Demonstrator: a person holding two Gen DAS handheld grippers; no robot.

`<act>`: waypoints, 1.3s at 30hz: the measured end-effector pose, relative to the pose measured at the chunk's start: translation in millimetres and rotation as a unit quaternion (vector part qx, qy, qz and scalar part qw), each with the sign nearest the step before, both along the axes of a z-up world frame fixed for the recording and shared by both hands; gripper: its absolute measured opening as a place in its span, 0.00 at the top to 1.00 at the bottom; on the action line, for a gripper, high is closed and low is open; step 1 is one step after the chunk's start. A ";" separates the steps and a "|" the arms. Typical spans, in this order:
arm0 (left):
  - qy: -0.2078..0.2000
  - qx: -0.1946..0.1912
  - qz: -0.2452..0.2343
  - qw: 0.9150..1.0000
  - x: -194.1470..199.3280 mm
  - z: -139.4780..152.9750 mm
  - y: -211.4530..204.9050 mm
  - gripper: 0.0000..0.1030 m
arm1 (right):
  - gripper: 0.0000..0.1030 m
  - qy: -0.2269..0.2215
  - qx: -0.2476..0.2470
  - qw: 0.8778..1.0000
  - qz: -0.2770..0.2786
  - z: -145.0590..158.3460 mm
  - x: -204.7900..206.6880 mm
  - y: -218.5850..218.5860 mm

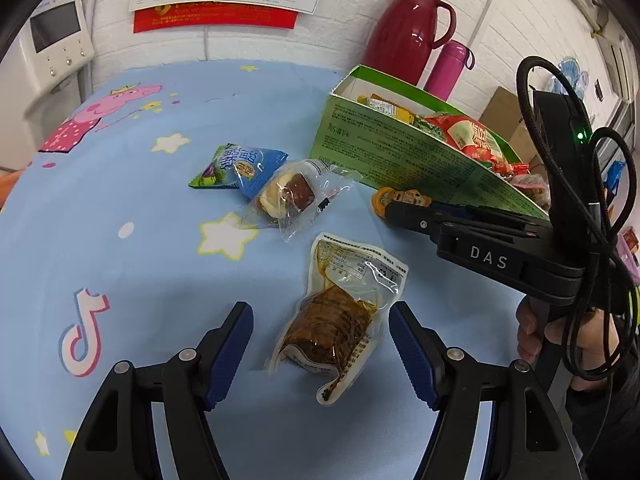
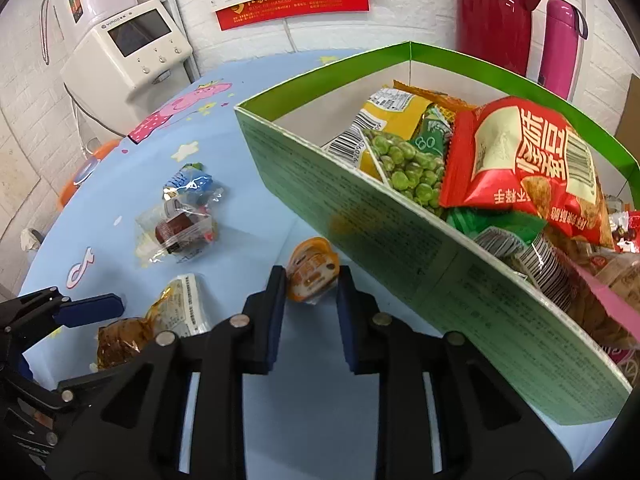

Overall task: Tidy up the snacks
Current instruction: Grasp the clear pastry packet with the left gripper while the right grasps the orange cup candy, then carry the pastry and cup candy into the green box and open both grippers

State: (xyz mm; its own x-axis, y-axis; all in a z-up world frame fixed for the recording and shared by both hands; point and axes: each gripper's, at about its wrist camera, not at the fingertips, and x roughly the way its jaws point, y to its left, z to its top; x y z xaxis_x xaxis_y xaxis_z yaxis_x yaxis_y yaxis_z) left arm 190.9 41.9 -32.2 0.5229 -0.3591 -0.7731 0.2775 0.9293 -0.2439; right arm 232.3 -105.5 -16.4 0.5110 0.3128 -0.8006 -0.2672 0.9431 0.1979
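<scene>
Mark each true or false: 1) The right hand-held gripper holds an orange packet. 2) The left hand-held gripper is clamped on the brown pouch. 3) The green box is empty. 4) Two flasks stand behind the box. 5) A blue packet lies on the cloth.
1. True: the right hand-held gripper is shut on the orange packet.
2. False: the left hand-held gripper is open around the brown pouch.
3. False: the green box holds snacks.
4. True: the red flask and the pink flask.
5. True: blue packet.
</scene>
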 end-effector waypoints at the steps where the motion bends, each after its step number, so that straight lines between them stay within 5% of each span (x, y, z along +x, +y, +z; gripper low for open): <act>1: -0.001 0.002 -0.001 1.000 -0.6 -0.1 -0.8 0.31 | 0.74 0.001 0.001 1.000 0.001 -0.2 -0.9 -1.2; 17: -0.019 0.040 0.004 0.999 -6.2 -0.7 -10.9 0.35 | 0.75 0.009 0.008 1.000 0.007 2.9 -19.0 -5.5; 26: -0.045 0.088 0.008 0.995 -8.9 -3.5 -18.8 0.52 | 0.75 0.012 0.027 1.000 0.002 3.7 -28.9 -9.4; 33: -0.039 0.048 0.014 0.998 -19.1 3.3 -11.2 0.70 | 0.75 0.000 0.060 0.998 0.003 13.0 -54.6 -17.4; 39: -0.062 0.050 -0.008 0.997 -34.3 22.9 -24.0 0.70 | 0.75 -0.038 0.083 0.996 0.007 35.6 -77.6 -23.9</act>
State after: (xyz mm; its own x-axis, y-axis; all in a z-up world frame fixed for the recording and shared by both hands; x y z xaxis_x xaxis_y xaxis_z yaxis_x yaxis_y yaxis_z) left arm 156.6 17.9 -9.2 0.6116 -0.2920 -0.7353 0.3139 0.9427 -0.1133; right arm 154.7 -129.4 19.2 0.5634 0.4440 -0.6967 -0.2995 0.8957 0.3286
